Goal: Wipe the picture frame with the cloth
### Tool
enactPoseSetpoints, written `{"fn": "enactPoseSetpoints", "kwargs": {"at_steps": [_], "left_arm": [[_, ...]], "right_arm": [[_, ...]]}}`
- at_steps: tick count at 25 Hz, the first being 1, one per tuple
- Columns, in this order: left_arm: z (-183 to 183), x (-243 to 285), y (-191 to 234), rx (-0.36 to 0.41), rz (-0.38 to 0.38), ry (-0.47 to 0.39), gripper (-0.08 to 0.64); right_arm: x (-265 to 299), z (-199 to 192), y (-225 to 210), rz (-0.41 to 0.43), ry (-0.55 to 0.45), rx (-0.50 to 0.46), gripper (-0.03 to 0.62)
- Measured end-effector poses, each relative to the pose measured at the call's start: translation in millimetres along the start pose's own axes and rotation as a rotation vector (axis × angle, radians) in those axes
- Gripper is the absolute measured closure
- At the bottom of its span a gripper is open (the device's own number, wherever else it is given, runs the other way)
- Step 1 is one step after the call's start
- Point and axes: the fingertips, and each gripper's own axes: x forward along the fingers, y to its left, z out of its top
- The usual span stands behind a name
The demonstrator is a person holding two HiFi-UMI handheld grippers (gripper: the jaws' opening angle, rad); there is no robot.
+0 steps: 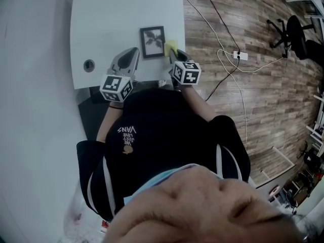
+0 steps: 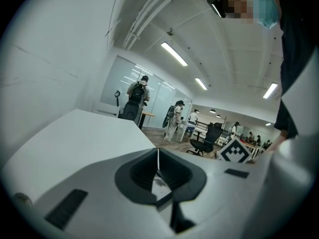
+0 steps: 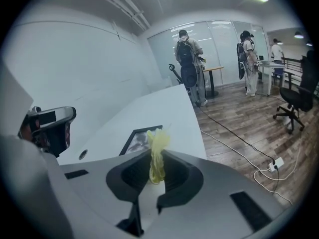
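Note:
A small black picture frame (image 1: 152, 41) with a plant print lies flat on the white table (image 1: 111, 14) between my two grippers. The right gripper (image 1: 175, 53) is just right of the frame and is shut on a bunched yellow cloth (image 1: 170, 47). In the right gripper view the cloth (image 3: 157, 156) stands up between the closed jaws of that gripper (image 3: 156, 171), with the frame (image 3: 138, 139) just beyond it. The left gripper (image 1: 131, 54) hovers left of the frame. Its jaws (image 2: 158, 159) meet with nothing between them.
A round cable hole (image 1: 89, 65) sits in the table left of the left gripper. On the wood floor to the right lie a white cable and a power strip (image 1: 240, 55), with an office chair (image 1: 296, 32) farther off. People stand by a glass wall (image 3: 188, 66).

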Motion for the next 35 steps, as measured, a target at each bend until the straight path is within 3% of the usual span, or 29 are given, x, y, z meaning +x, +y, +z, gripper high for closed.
{"fn": "enactPoseSetpoints", "kwargs": {"at_steps": [16,35], "left_arm": [[18.4,-3.1,10.9,0.007,0.025,-0.06,0.543],[60.7,-12.6,17.0,0.038,0.033,-0.134,0.543]], "right_arm": [[-18.2,57.7,18.0,0.058,-0.144,-0.004,0.546],[-80.0,140.8,67.6,0.161,-0.38,-0.173,0.546]]}}
